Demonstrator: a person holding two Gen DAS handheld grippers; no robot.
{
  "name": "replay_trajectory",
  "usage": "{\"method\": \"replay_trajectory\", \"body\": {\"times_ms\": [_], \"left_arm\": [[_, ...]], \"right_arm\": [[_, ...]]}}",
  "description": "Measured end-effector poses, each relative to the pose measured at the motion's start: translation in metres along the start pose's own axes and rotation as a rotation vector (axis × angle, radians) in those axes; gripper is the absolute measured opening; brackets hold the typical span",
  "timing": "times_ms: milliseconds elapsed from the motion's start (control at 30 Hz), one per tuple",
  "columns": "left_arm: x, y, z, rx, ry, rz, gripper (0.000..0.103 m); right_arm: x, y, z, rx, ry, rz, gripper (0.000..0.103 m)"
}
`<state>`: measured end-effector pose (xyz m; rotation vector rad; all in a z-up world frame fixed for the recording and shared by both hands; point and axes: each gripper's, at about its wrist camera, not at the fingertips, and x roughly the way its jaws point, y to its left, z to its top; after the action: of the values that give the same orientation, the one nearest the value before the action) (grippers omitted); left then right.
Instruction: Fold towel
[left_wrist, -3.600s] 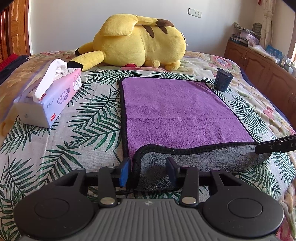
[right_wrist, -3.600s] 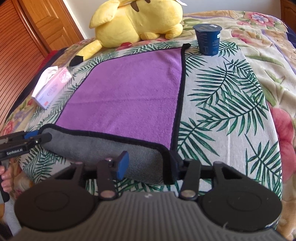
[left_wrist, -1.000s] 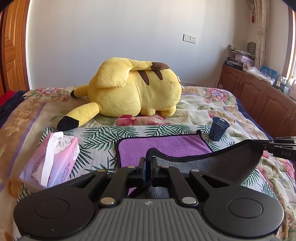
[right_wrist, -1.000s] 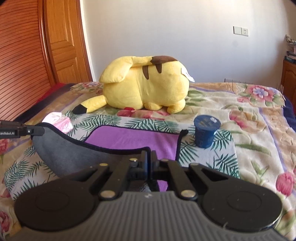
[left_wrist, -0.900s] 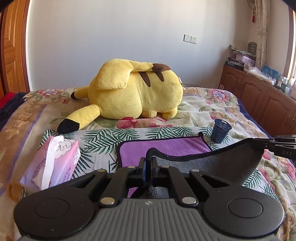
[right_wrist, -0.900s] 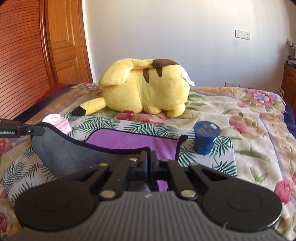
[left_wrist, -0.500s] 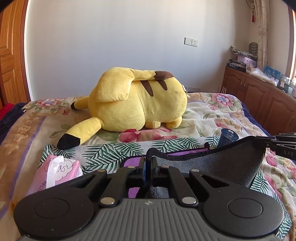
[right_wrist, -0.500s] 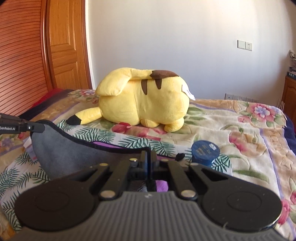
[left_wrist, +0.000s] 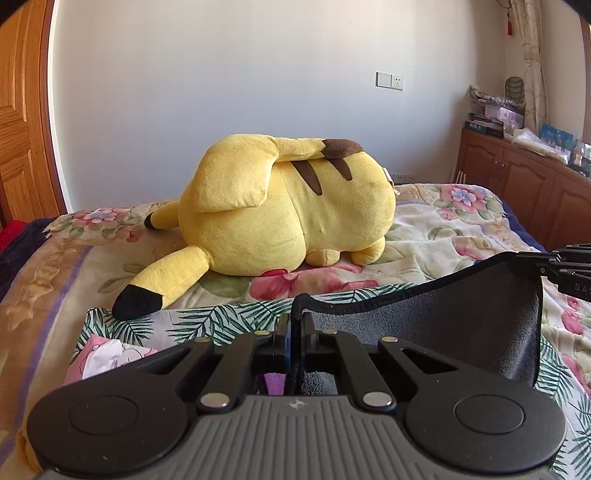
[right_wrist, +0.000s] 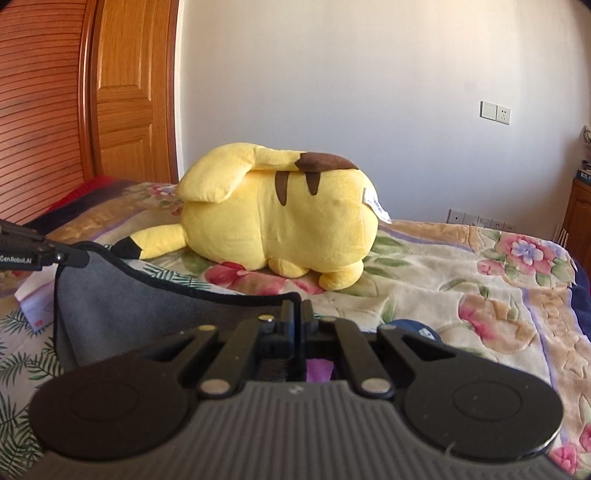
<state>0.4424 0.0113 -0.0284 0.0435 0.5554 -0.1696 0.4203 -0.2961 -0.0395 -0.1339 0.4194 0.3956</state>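
Observation:
The towel (left_wrist: 461, 317) is purple on one face and grey on the other, with a black hem. Its near edge is lifted off the bed and hangs between both grippers, grey side toward me. My left gripper (left_wrist: 294, 325) is shut on the towel's left corner. My right gripper (right_wrist: 296, 314) is shut on the right corner, and its tip shows in the left wrist view (left_wrist: 524, 260). The left gripper's tip shows in the right wrist view (right_wrist: 74, 256). The towel (right_wrist: 140, 314) sags between them. A little purple (right_wrist: 319, 369) shows under the jaws.
A big yellow plush toy (left_wrist: 288, 210) lies on the bed just beyond the towel. A pink tissue pack (left_wrist: 107, 356) is at the left. A dark blue cup (right_wrist: 417, 328) stands at the right, mostly hidden. A wooden cabinet (left_wrist: 524, 184) lines the right wall.
Both grippers have carried the lifted towel edge forward toward the plush toy. The flat purple part and the blue cup have dropped almost out of sight behind the gripper bodies.

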Motion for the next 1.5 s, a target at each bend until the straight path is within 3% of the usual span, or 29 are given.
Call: {"method": "replay_trajectory", "body": {"times_ms": [400,1000,1500], "left_arm": [[0.036,0.015,-0.003,-0.037,0.034,0.020,0.000],[0.090,0.004,-0.022,0.009,0.092,0.065,0.000],[0.105,-0.009,-0.028,0.079,0.127,0.102,0.000]], "right_arm": [[0.031,-0.004,-0.008,-0.032,-0.002,-0.035,0.004],[0.078,-0.012,-0.045,-0.043,0.107,-0.093,0.004],[0.091,-0.015,-0.053,-0.053,0.147,-0.098,0.004]]}}
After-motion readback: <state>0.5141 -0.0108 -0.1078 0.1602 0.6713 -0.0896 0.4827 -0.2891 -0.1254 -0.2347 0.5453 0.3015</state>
